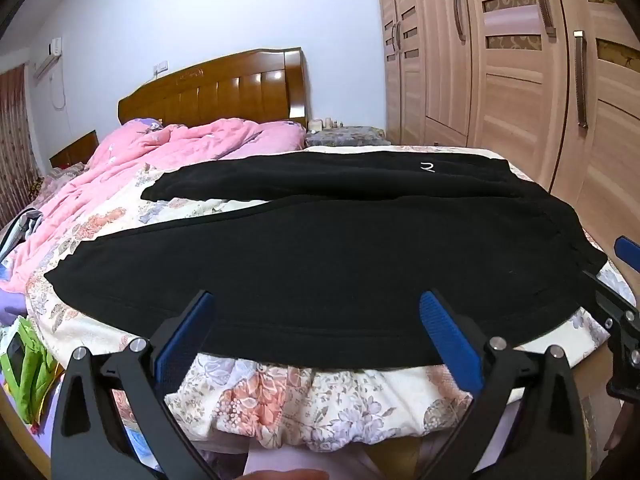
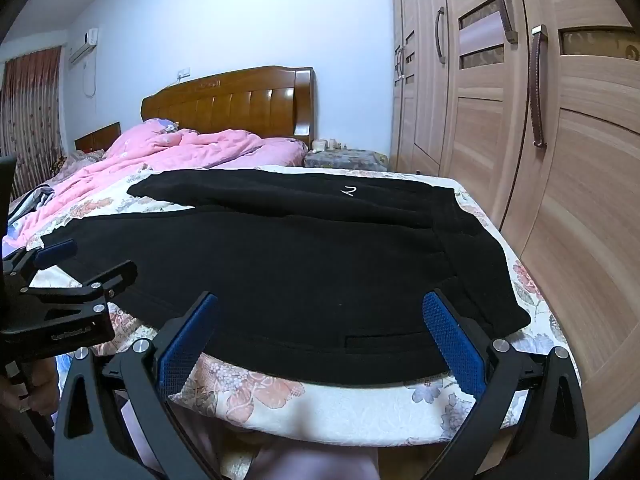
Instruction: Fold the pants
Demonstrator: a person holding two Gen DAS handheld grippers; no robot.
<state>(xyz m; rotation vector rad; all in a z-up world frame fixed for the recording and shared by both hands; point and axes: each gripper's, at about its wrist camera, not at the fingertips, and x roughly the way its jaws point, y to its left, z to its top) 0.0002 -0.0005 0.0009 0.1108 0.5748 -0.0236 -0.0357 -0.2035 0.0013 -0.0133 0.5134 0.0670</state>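
Observation:
Black pants (image 1: 320, 256) lie flat across the foot of the bed, legs pointing left, waist to the right; they also show in the right wrist view (image 2: 288, 264). A small white logo (image 1: 427, 167) marks the far leg. My left gripper (image 1: 318, 308) is open, its blue pads over the near edge of the near leg, holding nothing. My right gripper (image 2: 320, 310) is open above the near edge close to the waist, also empty. The left gripper shows in the right wrist view (image 2: 80, 264) at the left, and the right gripper shows at the right edge of the left wrist view (image 1: 616, 280).
The bed has a floral sheet (image 1: 280, 400). A pink quilt (image 1: 160, 152) is heaped toward the wooden headboard (image 1: 224, 92). A wooden wardrobe (image 2: 540, 140) stands close along the right side. A nightstand (image 2: 344, 158) sits by the headboard. Green clutter (image 1: 24, 364) lies at the left.

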